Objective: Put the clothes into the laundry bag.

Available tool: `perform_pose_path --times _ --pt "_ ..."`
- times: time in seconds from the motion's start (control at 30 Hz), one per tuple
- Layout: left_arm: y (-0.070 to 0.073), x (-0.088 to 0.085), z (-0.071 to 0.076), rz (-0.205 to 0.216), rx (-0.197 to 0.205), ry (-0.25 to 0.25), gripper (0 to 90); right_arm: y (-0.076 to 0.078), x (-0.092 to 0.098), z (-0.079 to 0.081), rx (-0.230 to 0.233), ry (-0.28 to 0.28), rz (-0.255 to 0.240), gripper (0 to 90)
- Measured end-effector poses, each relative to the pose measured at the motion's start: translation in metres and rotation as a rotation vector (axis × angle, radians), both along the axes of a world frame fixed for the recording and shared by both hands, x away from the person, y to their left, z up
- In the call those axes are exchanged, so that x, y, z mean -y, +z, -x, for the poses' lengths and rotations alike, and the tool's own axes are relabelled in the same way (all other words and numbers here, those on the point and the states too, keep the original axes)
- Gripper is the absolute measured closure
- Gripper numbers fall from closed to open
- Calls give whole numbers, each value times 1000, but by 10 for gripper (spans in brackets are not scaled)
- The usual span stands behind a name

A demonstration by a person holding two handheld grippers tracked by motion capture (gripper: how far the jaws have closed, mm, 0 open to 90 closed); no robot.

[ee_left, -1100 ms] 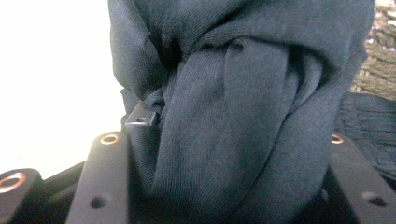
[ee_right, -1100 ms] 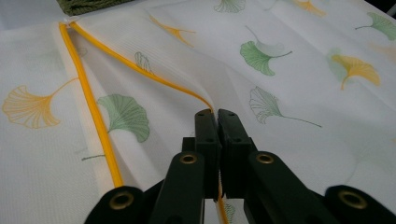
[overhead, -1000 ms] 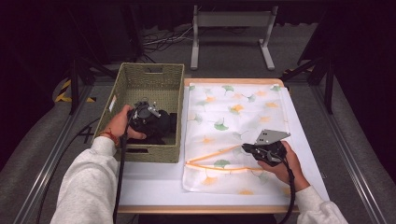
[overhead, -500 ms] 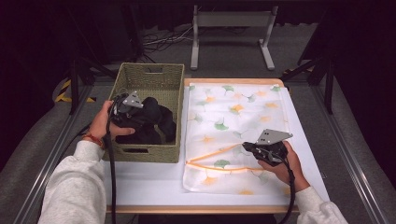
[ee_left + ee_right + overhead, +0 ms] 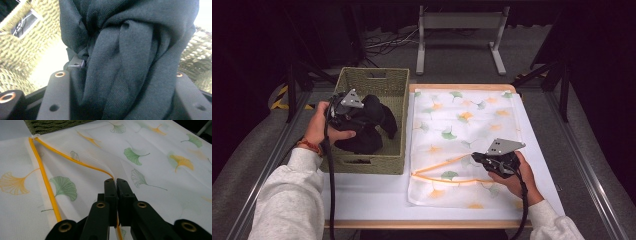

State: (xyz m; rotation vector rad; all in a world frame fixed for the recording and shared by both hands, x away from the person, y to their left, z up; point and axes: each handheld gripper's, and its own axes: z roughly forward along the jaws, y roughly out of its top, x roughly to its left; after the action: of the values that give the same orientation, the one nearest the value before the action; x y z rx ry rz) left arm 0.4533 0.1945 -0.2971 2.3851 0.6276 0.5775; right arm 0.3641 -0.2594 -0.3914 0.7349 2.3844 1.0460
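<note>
Laundry bag loading: dark garment lifted out of the basket

Left gripper point(image 5: 362, 112) has its jaws clamped around a bunched dark knit garment point(image 5: 369, 125), holding it above the woven green rectangular basket point(image 5: 397, 100) at the left of the table. In the left gripper view the cloth point(image 5: 130, 57) is wedged thick between the two black jaws, so that's a proper grip.

Right gripper point(image 5: 477, 159) is pinched shut on the orange-trimmed edge of the white mesh laundry bag with ginkgo leaf print point(image 5: 467, 120). In the right gripper view the jaws meet right on that orange zipper trim point(image 5: 75, 161), holding the mouth of the bag.

My read: this is the carry step. Garment is out of the basket and needs to go across to the bag opening. Next move probably calls for the right gripper to lift the trim so the mouth gapes, then the left one swings the bundle over and pushes it in.

Garment's basically a lump, no clear long axis, though one floppy end droops down to the right toward the basket rim. The bag lies flat, long axis running away from the person, opening at the near end.
</note>
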Motion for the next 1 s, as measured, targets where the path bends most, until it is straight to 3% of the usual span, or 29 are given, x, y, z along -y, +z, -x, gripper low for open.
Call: perform_pose_path --times 0.53,0.7,1.0 --pt "39 9 22 33 65 -28 497 0 -1 1 0 0 1 880" --pt "36 17 25 32 59 -49 500 0 -1 1 -1 1 2 881" --pt "39 22 29 68 68 -60 501 -1 -1 1 -5 3 6 880"
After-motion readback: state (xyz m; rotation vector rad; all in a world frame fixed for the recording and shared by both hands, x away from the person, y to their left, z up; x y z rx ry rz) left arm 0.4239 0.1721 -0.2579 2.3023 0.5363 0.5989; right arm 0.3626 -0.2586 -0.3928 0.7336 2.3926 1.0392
